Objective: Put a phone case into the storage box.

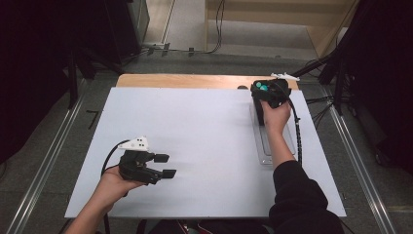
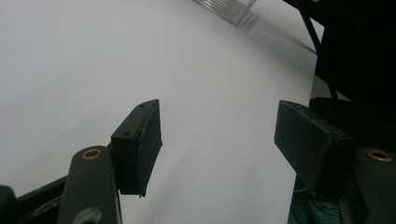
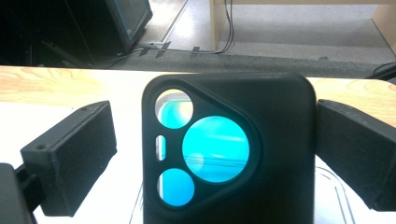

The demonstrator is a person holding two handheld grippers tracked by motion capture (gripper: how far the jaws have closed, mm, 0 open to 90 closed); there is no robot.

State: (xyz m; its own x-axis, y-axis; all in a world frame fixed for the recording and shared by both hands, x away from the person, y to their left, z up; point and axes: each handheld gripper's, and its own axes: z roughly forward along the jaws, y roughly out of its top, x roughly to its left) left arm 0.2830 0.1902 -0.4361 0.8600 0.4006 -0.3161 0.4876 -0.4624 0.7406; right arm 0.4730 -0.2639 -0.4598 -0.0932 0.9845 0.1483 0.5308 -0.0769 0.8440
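Between the two black jaws of my right gripper [image 3: 215,154] stands a black, rounded-corner phone case [image 3: 275,154], upright, its camera cutout facing me: a rounded triangle with one large round hole, two smaller ones and a narrow slot, all showing turquoise behind. My left jaw stands clear of the case, with white bench [image 3: 126,186] showing in the gap; my right jaw sits just beside the case's edge, and I cannot tell if it touches. Under the case lies a clear plastic tray [image 3: 334,196]. Beyond runs the bench's light wooden edge [image 3: 56,84], then grey floor with black cables [image 3: 226,28]
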